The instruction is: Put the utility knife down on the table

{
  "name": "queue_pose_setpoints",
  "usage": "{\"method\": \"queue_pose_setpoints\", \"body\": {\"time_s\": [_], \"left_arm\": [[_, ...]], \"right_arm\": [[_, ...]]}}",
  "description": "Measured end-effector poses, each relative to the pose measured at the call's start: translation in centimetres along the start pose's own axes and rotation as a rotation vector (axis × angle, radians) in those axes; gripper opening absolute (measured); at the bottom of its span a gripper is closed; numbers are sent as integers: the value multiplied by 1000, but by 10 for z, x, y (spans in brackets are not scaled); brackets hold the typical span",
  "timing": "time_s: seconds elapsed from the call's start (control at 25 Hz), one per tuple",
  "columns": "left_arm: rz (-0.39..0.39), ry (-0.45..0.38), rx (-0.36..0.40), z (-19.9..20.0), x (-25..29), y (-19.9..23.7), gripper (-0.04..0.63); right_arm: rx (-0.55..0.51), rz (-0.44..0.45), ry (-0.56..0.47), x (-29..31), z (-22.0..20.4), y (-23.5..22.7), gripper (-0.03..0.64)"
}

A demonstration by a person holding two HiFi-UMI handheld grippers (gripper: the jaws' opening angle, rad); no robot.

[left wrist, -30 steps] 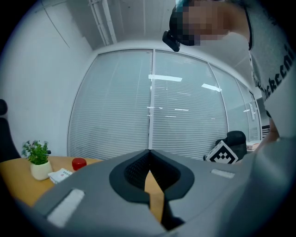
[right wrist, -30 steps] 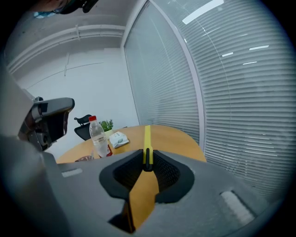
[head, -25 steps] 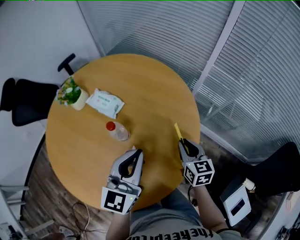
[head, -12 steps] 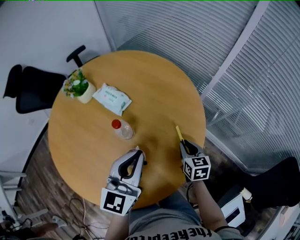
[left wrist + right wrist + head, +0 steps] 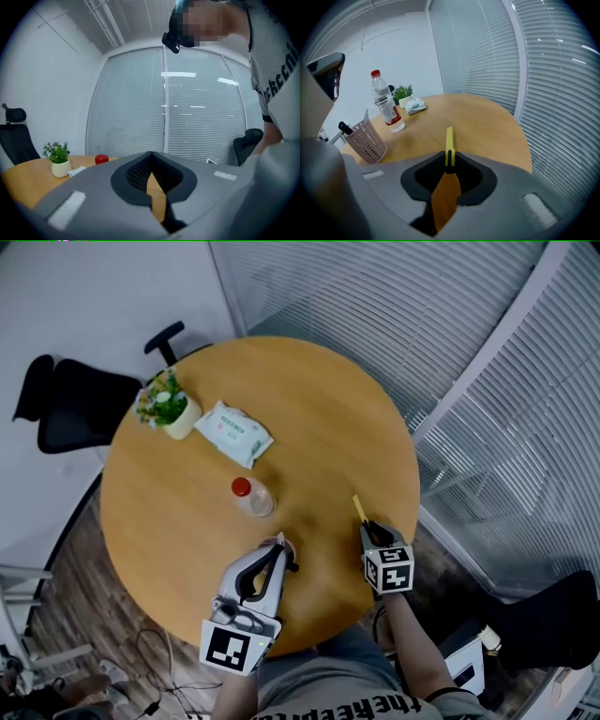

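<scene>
Grey plastic left tool (image 5: 277,547) and right tool (image 5: 370,529), black ribbed jaw pads. White left cube (image 5: 230,648) and right cube (image 5: 388,569) printed with black square markers. Person wears grey T-shirt (image 5: 319,695) with black lettering.

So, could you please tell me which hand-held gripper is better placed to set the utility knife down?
The right hand-held gripper: it is shut on the yellow utility knife, over the table. The left hand-held gripper is shut and empty.
</scene>
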State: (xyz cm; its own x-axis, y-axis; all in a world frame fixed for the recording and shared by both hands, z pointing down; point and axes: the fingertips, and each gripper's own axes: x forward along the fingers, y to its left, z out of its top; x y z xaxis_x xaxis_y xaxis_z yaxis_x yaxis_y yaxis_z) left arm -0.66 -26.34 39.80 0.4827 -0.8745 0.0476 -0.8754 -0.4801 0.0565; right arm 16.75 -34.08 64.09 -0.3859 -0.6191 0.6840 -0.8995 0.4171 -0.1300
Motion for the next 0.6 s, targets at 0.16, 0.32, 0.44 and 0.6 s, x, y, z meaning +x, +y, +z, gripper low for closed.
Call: {"method": "queue_pose_setpoints", "body": {"time_s": [0.16, 0.32, 0.44, 0.6], "left_arm": [[18, 0, 2, 1, -3, 4, 14], [33, 3, 2, 0, -5, 8, 14], [35, 5, 4, -1, -6, 9, 14], [36, 6, 0, -1, -8, 10, 14]], "right_arm": [[-25, -4, 31, 7, -2, -1, 67], [-40, -8, 56, 12, -5, -1, 67], [-50, -13, 76, 15, -7, -1, 67], [-61, -22, 97, 15, -11, -1, 67]]}}
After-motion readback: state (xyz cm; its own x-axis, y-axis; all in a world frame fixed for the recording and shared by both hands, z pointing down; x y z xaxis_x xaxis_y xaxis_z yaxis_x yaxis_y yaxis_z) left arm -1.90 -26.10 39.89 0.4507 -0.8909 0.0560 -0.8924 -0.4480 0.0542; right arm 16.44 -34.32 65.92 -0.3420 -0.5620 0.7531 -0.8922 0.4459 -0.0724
